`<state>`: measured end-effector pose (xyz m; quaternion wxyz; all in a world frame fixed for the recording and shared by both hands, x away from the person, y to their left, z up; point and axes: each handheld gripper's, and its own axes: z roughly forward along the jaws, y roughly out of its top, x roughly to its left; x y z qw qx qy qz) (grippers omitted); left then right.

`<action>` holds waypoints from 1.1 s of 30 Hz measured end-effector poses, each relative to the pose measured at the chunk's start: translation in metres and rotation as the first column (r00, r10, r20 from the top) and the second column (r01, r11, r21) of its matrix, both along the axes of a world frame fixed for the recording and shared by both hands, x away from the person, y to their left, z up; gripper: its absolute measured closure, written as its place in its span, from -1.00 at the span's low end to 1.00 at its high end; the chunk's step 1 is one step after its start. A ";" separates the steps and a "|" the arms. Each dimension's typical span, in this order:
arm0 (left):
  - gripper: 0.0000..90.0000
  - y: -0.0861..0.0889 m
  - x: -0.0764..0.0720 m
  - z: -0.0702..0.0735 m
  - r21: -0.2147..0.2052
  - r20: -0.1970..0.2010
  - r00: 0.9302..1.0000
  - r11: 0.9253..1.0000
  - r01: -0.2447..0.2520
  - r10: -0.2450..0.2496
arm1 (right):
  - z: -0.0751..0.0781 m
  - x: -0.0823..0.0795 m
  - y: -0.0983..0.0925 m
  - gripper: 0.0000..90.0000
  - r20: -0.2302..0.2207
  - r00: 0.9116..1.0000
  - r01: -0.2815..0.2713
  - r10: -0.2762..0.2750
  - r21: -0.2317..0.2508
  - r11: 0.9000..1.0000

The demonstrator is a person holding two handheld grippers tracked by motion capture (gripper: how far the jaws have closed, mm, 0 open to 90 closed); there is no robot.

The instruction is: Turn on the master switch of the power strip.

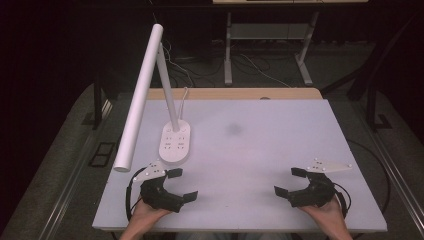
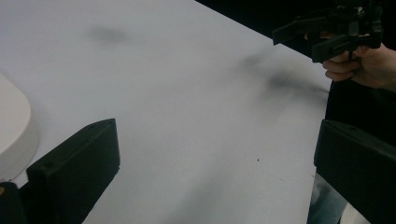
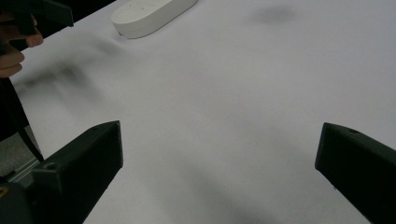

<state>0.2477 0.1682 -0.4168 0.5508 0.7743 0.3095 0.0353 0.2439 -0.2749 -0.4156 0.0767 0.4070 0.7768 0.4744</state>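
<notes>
Near the table's front edge | left gripper (image 1: 181, 184) by the front-left corner, jaws spread wide, holding nothing | right gripper (image 1: 288, 181) by the front-right corner, jaws wide apart, holding nothing | white oval-based plastic desk lamp (image 1: 175, 142) on the flat white table (image 1: 260, 145) toward its left edge, just beyond the left gripper, apart from it

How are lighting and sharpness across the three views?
High view: dim, dark surroundings, the white table evenly lit, lamp sharp. Left gripper view: soft focus, smudgy shadows on the table. Right gripper view: near jaws blurred, lamp base fairly clear.
</notes>
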 end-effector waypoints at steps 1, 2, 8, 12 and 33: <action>-1.00 0.000 0.000 0.000 0.001 0.000 1.000 1.000 -0.001 0.001 | 0.000 0.000 0.000 -0.99 -0.001 1.000 -0.002 0.002 0.001 1.000; -1.00 0.000 0.000 0.000 0.003 -0.002 1.000 1.000 -0.002 0.002 | 0.000 0.000 0.000 -0.99 0.000 1.000 -0.002 0.002 0.001 1.000; -1.00 0.000 -0.001 0.000 0.004 -0.002 1.000 1.000 0.000 0.000 | 0.000 0.000 -0.002 -0.99 0.005 1.000 -0.002 0.002 0.001 1.000; -1.00 0.000 -0.001 0.000 0.004 -0.004 1.000 1.000 -0.001 0.001 | 0.000 0.000 -0.003 -0.99 0.000 1.000 0.000 0.000 0.001 1.000; -1.00 0.004 0.003 0.005 0.026 -0.024 1.000 1.000 0.001 0.000 | 0.000 -0.001 -0.006 -0.99 0.001 1.000 -0.010 0.010 0.005 1.000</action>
